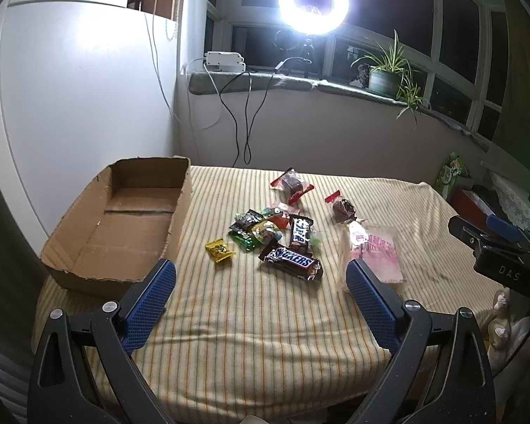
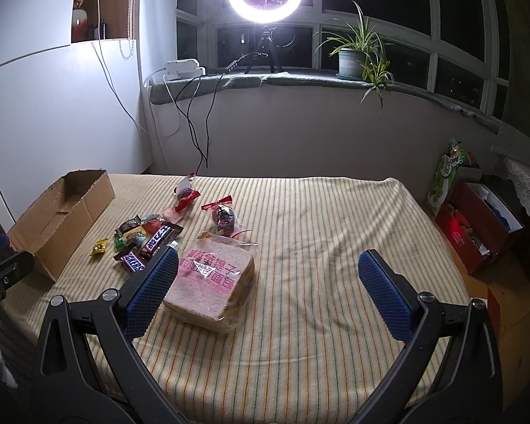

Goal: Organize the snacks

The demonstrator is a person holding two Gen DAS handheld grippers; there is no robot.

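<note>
From the left wrist view, our left tool [image 1: 261, 275] hangs low over the near part of the worktop [image 1: 251, 332] with its blue pads spread wide and nothing between them. The cardboard box [image 1: 123, 226] sits at the worktop's left edge, open top, nothing inside, its near rim ragged. The snack pile is mid-worktop – a Snickers bar [image 1: 292, 263] nearest us, a smaller dark bar [image 1: 301, 230] just behind it, a yellow candy [image 1: 219, 250] lying alone between the pile and the box. The bagged bread [image 1: 374, 254] lies right of the pile, partly behind our right pad. There's a bare strip of striped cloth between the tool and the pile. The other tool's body pokes in at the right edge.

From the right wrist view, our right tool [image 2: 268, 265] is also wide open and holding nothing. The bread [image 2: 212, 279] sits just beside the left pad, which covers its near-left corner. Right of the bread the cloth is bare all the way to the worktop's right edge – lots of room there. Two red-ended wrapped sweets [image 2: 185, 192] [image 2: 224, 217] lie farther back. Past the right edge, lower down, is a red box [image 2: 473, 233].
</note>
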